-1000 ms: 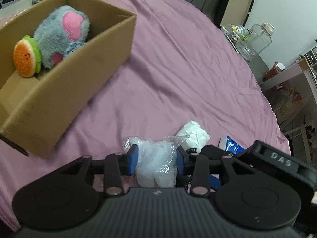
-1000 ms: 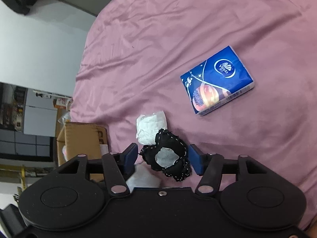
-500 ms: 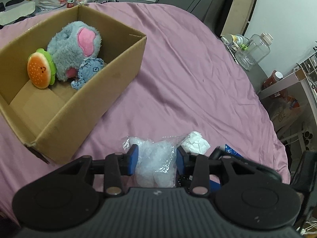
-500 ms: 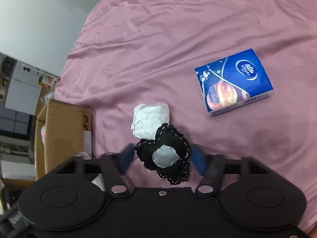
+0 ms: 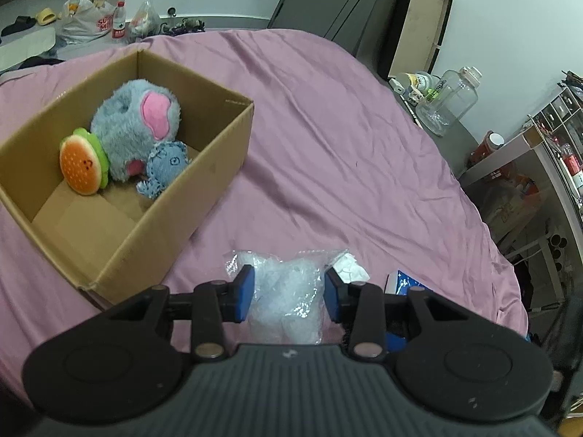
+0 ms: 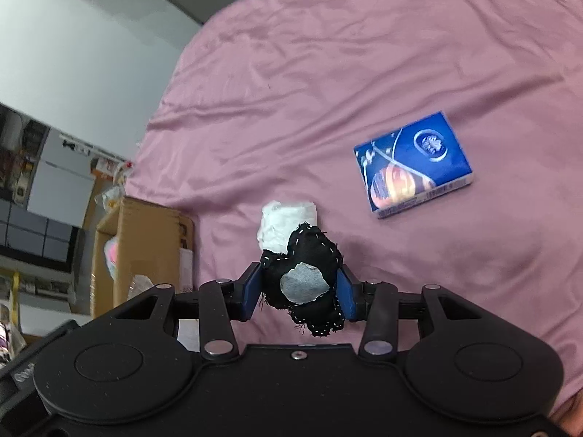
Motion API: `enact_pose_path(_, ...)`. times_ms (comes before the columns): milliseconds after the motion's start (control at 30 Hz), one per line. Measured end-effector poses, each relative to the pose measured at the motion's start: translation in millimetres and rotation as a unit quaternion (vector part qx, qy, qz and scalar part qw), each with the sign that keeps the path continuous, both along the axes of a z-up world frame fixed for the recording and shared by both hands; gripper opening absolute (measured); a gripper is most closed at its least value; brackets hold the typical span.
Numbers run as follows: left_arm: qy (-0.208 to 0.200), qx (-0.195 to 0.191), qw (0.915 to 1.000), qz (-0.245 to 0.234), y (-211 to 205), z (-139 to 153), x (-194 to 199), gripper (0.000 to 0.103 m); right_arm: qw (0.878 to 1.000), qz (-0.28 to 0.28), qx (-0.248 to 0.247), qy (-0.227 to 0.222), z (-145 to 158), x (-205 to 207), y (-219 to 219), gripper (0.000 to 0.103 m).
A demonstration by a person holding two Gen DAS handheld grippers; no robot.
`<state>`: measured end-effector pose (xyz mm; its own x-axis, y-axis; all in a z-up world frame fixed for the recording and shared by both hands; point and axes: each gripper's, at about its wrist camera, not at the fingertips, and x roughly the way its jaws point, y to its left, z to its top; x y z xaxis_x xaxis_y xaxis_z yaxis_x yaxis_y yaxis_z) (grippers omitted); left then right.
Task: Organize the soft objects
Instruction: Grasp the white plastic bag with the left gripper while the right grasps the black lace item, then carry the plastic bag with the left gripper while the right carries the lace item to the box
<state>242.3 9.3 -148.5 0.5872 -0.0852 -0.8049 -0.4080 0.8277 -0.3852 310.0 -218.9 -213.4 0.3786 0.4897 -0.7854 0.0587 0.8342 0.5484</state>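
Note:
My left gripper is shut on a crumpled clear plastic bag, held above the pink bedsheet. An open cardboard box lies ahead to the left; it holds a grey-and-pink plush, a burger plush and a small blue plush. My right gripper is shut on a black stitched plush with a grey patch. A crumpled white tissue lies on the sheet just beyond it, and also shows in the left wrist view.
A blue tissue pack lies on the sheet to the right, its corner visible in the left wrist view. The box shows at the left of the right wrist view. A clear jug and clutter stand beyond the bed's right edge.
My right gripper has shut on the black plush and lifted it. My left gripper has risen with the plastic bag, showing more of the box's inside.

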Motion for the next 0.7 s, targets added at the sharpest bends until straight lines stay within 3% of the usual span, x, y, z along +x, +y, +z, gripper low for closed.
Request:
enact_pose_path(367,-0.018,0.013,0.9994,-0.027,7.7,20.3,-3.2,0.039,0.997,-0.011,0.02,-0.067,40.0,-17.4,5.0,0.043)
enact_pose_path(700,-0.041,0.035,0.9977,-0.04,25.7,39.2,-6.9,0.039,0.994,0.007,0.018,-0.105,53.6,-39.7,37.0,0.043)
